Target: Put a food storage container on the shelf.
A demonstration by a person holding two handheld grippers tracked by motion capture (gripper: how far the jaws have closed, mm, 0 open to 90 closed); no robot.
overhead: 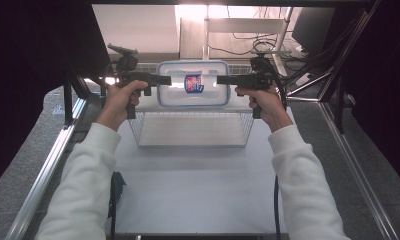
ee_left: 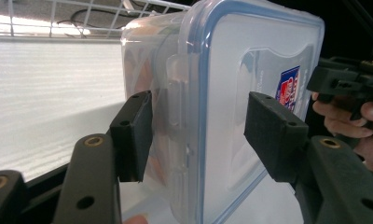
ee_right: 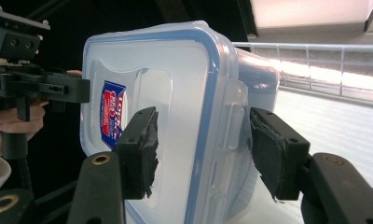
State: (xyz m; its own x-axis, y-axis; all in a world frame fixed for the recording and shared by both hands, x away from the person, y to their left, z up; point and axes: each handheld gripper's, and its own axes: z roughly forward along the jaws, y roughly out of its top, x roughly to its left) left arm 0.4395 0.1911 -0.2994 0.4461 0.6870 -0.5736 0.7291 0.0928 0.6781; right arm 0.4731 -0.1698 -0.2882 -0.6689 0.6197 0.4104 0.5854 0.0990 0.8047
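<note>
A clear plastic box with a blue-rimmed lid and a red-and-blue label (overhead: 193, 82) hangs in the air above a wire basket (overhead: 138, 134). It stands on edge, lid toward me. My left gripper (overhead: 165, 80) clamps its left end and my right gripper (overhead: 222, 80) clamps its right end. In the left gripper view the jaws (ee_left: 203, 135) straddle the box's (ee_left: 222, 88) latch side, pads pressed on lid and body, and the right gripper (ee_left: 343, 81) shows beyond. In the right gripper view the jaws (ee_right: 205, 151) hold the box (ee_right: 175, 88) the same way, with the left gripper (ee_right: 58, 88) beyond.
The wire basket sits on the white table (overhead: 198, 185) just under the box, its rim seen behind it (ee_left: 82, 16) (ee_right: 315, 60). Metal frame rails (overhead: 48, 160) run along both table sides. A chair (overhead: 243, 25) and cables lie beyond the far edge.
</note>
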